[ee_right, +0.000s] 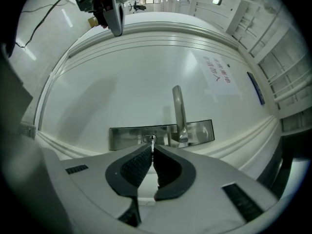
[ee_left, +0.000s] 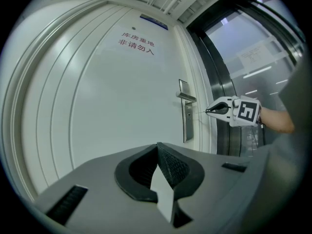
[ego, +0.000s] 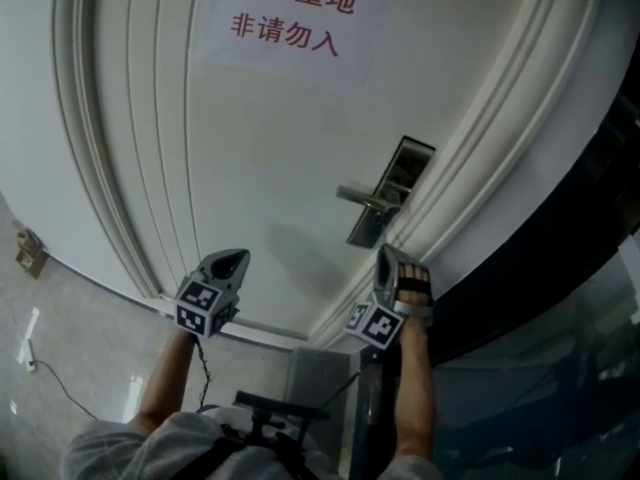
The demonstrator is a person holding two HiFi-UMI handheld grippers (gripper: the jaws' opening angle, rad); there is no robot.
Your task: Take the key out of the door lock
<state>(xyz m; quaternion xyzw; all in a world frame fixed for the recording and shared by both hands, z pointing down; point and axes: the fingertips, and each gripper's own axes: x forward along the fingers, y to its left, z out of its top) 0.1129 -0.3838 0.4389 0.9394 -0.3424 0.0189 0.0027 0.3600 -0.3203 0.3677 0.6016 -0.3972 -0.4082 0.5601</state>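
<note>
The right tongs (ee_right: 152, 149) are gripping the key (ee_right: 152, 142). Their jaws are pressing narrowly together on its head, and the thin blade is sticking out past the tips. The blade is pointing at the keyhole (ee_right: 149, 138), which is lying straight ahead of these tongs in the steel lock plate (ee_right: 124, 138). In the left gripper view the blade's tip is standing clear of that plate. So the key is sitting out of the lock, in the air between the right tongs and the door (ee_right: 122, 91). The handle (ee_right: 179, 108) is jutting from the same plate, ahead of the right tongs and just to one side of the keyhole.

The left tongs (ee_left: 157, 147) are holding nothing. Their jaws are meeting tip to tip, with only a sliver of door showing behind the pads. They are pointing at the bare white door panel, well apart from the lock. From them, the plate and the right tongs are showing off to the right, near the door's moulded edge. A sign (ego: 290, 13) with red characters is hanging on the door above and ahead of both tongs.

A bare forearm (ego: 415, 398) is running back from the right tongs. A dark glass panel (ego: 560, 268) is standing beyond the door frame on that side.
</note>
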